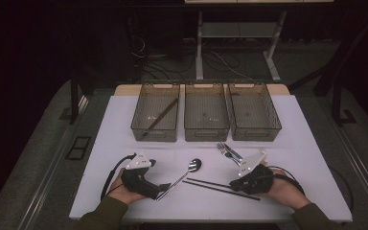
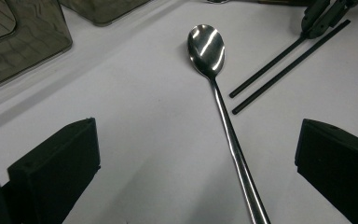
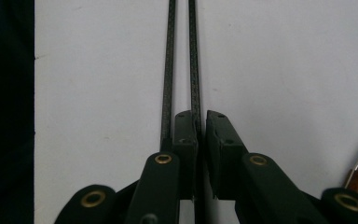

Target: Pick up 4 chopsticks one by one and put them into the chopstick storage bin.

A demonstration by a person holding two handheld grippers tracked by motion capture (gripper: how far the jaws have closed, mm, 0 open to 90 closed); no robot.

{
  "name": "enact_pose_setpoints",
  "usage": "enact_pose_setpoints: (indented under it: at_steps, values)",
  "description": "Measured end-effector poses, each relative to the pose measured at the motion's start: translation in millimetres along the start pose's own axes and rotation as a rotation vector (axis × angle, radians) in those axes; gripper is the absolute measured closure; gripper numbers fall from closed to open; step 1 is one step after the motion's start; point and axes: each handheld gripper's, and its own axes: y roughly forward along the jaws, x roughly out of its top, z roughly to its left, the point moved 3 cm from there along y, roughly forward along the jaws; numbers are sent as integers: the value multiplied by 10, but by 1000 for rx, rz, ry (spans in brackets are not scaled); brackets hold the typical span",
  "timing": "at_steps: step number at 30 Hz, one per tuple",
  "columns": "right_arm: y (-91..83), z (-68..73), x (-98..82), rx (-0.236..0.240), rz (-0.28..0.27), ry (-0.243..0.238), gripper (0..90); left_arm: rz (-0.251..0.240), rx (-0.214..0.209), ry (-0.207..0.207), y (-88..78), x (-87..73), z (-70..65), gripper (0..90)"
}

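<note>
While both our hands are resting low near the front edge of the white table (image 1: 124, 103), we are working one gripper on each side. Our left gripper (image 1: 162, 189) is lying almost flat, pointing right along the table, and in the left gripper view its jaws are standing wide apart with the handle of the spoon (image 2: 216, 88) lying between them, untouched by either pad. The spoon is lying on the table, bowl up and away from us, just left of the chopsticks.

Our right gripper (image 1: 234, 183) is pointing left, low over the table. In the right gripper view its jaws are drawn together on one black chopstick (image 3: 195, 65), while the second chopstick (image 3: 168, 70) is running just outside the left jaw, parallel and close beside the first.

Behind these we are seeing three smoky clear bins in a row across the table. The left bin (image 1: 139, 112) is holding one brown stick lying slantwise; the middle bin (image 1: 206, 133) and the right bin (image 1: 274, 120) are each showing only a small dark speck that we cannot identify.

We are counting two chopsticks, one spoon, three bins, and a small heap of metal cutlery (image 1: 228, 152) just above our right gripper, its pieces too tangled to count.
</note>
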Motion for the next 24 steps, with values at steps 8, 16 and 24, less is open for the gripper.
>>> enact_pose_setpoints:
  at_steps: [8, 16, 24]
  values:
    - [3, 19, 3, -14, 3, -35, 858, 1, -1, 0, 3, 0, -4, 0]
    - [-13, 9, 2, -7, -3, -29, 859, 1, -2, 1, 3, 0, -6, 0]
    - [-94, -10, 9, -1, -35, -6, 860, 4, -4, 5, 2, -1, -6, 0]
